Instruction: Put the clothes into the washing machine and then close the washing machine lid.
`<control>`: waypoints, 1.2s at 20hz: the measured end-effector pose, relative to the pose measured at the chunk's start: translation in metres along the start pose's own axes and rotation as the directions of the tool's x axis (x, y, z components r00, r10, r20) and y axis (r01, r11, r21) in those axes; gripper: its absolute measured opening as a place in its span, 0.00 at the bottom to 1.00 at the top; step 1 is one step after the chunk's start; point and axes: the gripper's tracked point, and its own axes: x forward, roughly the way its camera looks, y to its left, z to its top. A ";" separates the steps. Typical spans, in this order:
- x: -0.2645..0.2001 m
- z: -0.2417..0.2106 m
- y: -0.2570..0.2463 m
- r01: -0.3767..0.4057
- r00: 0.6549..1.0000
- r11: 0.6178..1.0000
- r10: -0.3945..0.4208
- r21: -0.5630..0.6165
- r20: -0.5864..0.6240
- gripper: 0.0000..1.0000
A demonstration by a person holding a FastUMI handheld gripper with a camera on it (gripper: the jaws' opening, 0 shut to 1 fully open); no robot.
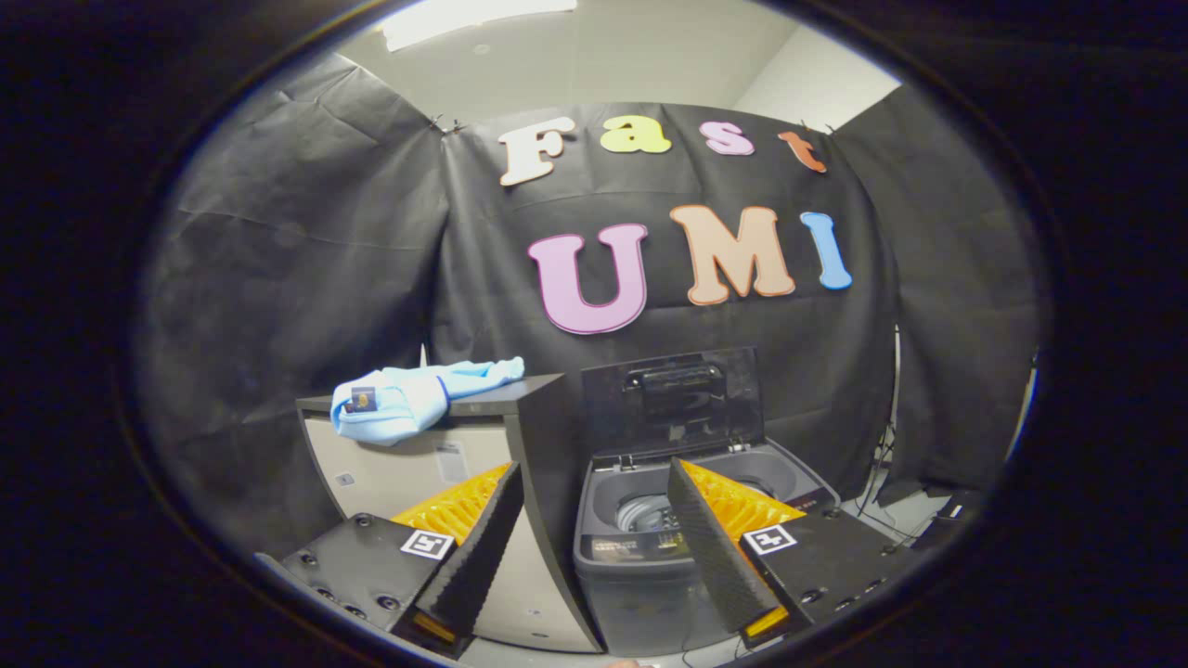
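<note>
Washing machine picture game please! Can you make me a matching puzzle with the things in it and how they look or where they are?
Things:
1. light blue clothes
2. washing machine lid
3. gripper
4. washing machine

Descriptions:
A. propped up, open
B. lying on top of the dark cabinet
C. fingers apart, holding nothing
D. standing beside the cabinet, drum showing

Pairs: 1-B, 2-A, 3-C, 4-D

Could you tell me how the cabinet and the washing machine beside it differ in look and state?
The cabinet is pale-fronted with a dark flat top carrying the light blue clothes; the washing machine is dark grey, its lid raised, drum exposed. The cabinet stands taller. Both stand side by side beyond the open fingers of the gripper.
</note>
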 end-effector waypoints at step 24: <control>0.232 0.050 0.236 -0.108 0.931 0.987 0.142 0.117 -0.337 0.98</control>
